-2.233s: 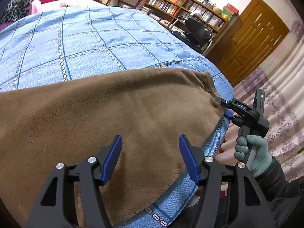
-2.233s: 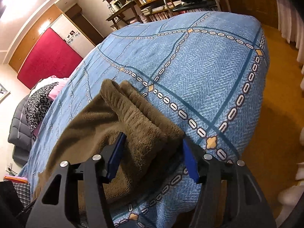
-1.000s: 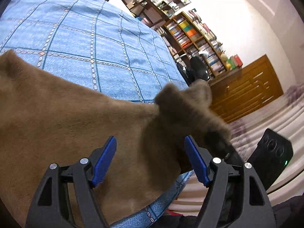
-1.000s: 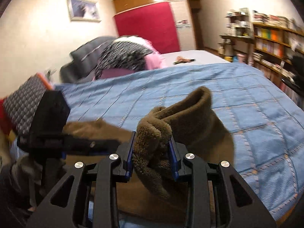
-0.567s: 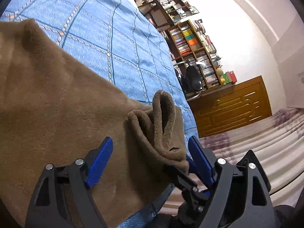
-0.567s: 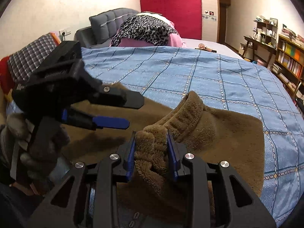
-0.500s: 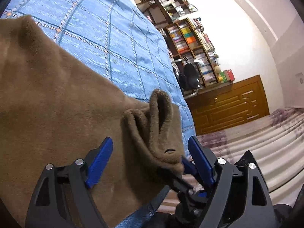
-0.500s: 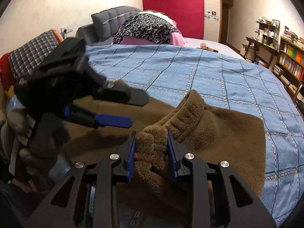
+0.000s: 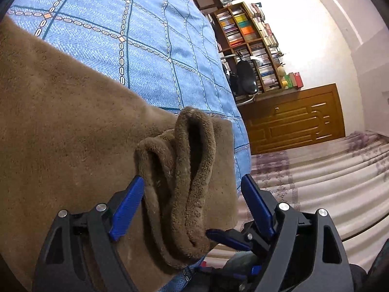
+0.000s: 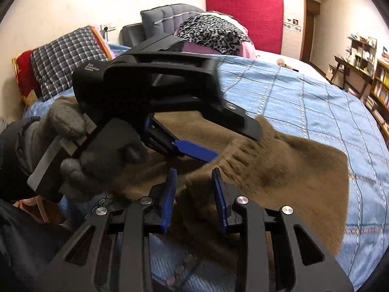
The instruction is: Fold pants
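The right hand-held gripper (image 10: 193, 198) had carried the clamped pants cuff (image 9: 192, 170) between the left hand-held gripper's (image 9: 192, 209) spread fingers, readying a handover.

Brown fleece pants (image 9: 73, 131) lie flat on blue bedspread. Ribbed end bunched into upright folds at bed edge.

Counted: 1 pr brown pants (image 9: 73, 126), 1 blue bedspread (image 9: 136, 31), 2 grippers – left (image 9: 194, 199), right (image 10: 194, 189); 1 checked pillow (image 10: 65, 58), 1 bookshelf (image 9: 252, 39), 1 office chair (image 9: 245, 77), 1 wooden door (image 9: 296, 119).
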`<state>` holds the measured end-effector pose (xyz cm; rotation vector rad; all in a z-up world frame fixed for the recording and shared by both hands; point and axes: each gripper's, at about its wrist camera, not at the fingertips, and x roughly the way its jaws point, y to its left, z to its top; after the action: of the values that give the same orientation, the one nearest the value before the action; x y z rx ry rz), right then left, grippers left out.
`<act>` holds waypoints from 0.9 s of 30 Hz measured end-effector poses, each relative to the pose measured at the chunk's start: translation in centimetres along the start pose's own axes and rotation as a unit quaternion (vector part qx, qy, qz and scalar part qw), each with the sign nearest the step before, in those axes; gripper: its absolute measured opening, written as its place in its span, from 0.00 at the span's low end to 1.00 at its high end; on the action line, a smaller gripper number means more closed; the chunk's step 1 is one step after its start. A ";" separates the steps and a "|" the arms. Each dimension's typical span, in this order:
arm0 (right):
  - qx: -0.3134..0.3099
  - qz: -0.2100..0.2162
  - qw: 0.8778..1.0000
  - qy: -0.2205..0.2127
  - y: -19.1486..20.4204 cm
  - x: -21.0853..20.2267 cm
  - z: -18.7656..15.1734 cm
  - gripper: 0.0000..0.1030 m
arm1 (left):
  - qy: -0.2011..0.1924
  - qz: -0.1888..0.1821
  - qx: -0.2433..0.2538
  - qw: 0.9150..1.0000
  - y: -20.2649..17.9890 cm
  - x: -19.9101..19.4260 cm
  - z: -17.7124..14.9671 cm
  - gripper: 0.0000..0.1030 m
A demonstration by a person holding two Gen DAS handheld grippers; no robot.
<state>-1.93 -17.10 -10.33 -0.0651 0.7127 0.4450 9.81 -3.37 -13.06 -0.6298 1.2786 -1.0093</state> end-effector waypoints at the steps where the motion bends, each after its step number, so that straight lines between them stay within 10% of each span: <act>1: 0.004 -0.001 1.000 0.000 -0.2 -0.4 -0.3 0.47 | 0.001 0.002 0.001 1.000 -0.1 0.0 -0.1 0.79; 16: -0.037 -0.012 0.999 0.028 0.1 2.1 -0.7 0.61 | 0.019 0.025 -0.008 0.999 -0.3 2.0 1.2 0.79; 23: -0.018 -0.015 0.999 0.026 -1.2 2.0 -0.6 0.27 | 0.027 0.031 -0.007 0.999 -0.6 3.1 1.6 0.79; 25: -0.015 -0.015 0.999 0.024 -1.3 1.7 -0.5 0.25 | 0.024 0.032 -0.006 0.999 -0.6 3.1 1.7 0.69; 27: -0.011 -0.016 1.000 0.021 -1.4 1.5 -0.2 0.25 | 0.019 0.032 -0.017 0.999 -0.3 2.9 1.7 0.34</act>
<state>-0.51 -17.88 -11.57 -0.1058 0.7466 0.4220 11.30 -6.34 -13.83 -0.5947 1.3427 -0.9535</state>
